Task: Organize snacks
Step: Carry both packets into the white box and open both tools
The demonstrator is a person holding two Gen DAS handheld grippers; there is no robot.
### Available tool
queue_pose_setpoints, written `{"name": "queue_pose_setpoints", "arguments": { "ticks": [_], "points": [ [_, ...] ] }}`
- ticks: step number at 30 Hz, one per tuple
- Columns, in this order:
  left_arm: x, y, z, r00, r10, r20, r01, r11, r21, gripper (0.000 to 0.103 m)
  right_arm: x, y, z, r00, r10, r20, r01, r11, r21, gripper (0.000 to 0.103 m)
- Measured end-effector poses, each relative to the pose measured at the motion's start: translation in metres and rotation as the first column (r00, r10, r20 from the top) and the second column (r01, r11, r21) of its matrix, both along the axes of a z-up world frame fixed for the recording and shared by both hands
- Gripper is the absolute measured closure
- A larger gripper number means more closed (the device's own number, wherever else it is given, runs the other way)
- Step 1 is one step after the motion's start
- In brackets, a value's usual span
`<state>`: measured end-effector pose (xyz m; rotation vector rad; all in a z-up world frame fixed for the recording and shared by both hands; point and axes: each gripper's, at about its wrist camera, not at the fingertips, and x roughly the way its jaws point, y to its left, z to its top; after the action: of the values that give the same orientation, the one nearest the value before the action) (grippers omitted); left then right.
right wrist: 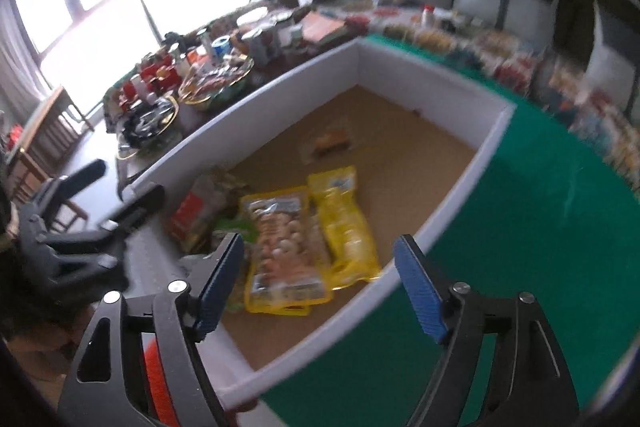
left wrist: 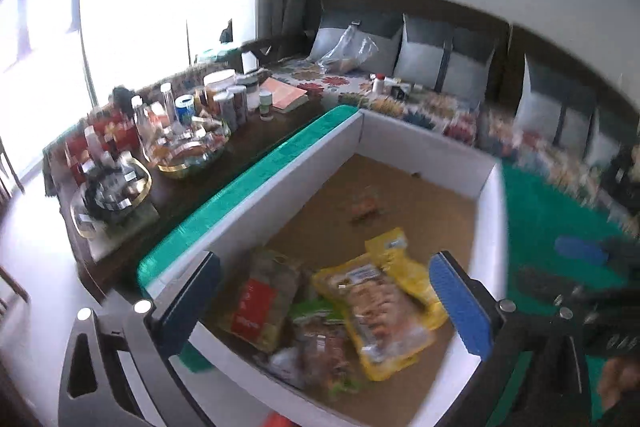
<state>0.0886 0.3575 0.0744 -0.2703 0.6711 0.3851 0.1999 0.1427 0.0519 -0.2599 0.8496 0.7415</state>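
A white-walled box (left wrist: 280, 183) (right wrist: 420, 83) with a brown floor stands on a green cloth (right wrist: 520, 227). Near its front end lie a yellow nut packet (left wrist: 376, 311) (right wrist: 284, 251), a second yellow packet (left wrist: 404, 267) (right wrist: 344, 223), a red-labelled packet (left wrist: 260, 303) (right wrist: 192, 215) and a green one (left wrist: 316, 311). Farther in lies a small lone packet (left wrist: 366, 209) (right wrist: 332, 143). My left gripper (left wrist: 324, 301) (right wrist: 120, 187) hovers open over the pile, nothing between its fingers. My right gripper (right wrist: 320, 287) (left wrist: 568, 267) is also open and empty, above the box's near right wall.
Left of the box, a dark wooden table (left wrist: 280, 131) carries jars, bottles and glass bowls (left wrist: 188, 151) of small items. Behind runs a sofa with grey cushions (left wrist: 432, 59) and a patterned cover. An orange object (right wrist: 156, 387) shows under my right gripper.
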Motion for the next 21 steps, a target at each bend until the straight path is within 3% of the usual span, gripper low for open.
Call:
{"name": "queue_pose_setpoints", "arguments": {
  "ticks": [4,11,18,21],
  "points": [
    [-0.010,0.003,0.013,0.997,0.062,0.038,-0.059,0.996,-0.060,0.000,-0.009,-0.010,0.008,0.998,-0.015,0.060,0.017,1.000,-0.026,0.016],
    [-0.014,-0.004,0.017,0.995,0.101,-0.014,-0.099,0.992,0.081,0.000,-0.015,-0.009,0.008,0.998,-0.008,0.056,0.011,0.999,-0.046,0.016],
    [-0.016,-0.003,0.017,0.990,0.138,-0.033,-0.134,0.985,0.112,0.000,-0.020,0.005,0.003,0.999,0.014,0.041,-0.011,0.998,-0.064,0.016],
    [-0.011,-0.001,0.015,0.986,0.140,-0.093,-0.127,0.982,0.139,0.000,-0.022,0.010,0.002,0.999,0.019,0.044,-0.016,0.997,-0.073,0.016]
  ]
}}
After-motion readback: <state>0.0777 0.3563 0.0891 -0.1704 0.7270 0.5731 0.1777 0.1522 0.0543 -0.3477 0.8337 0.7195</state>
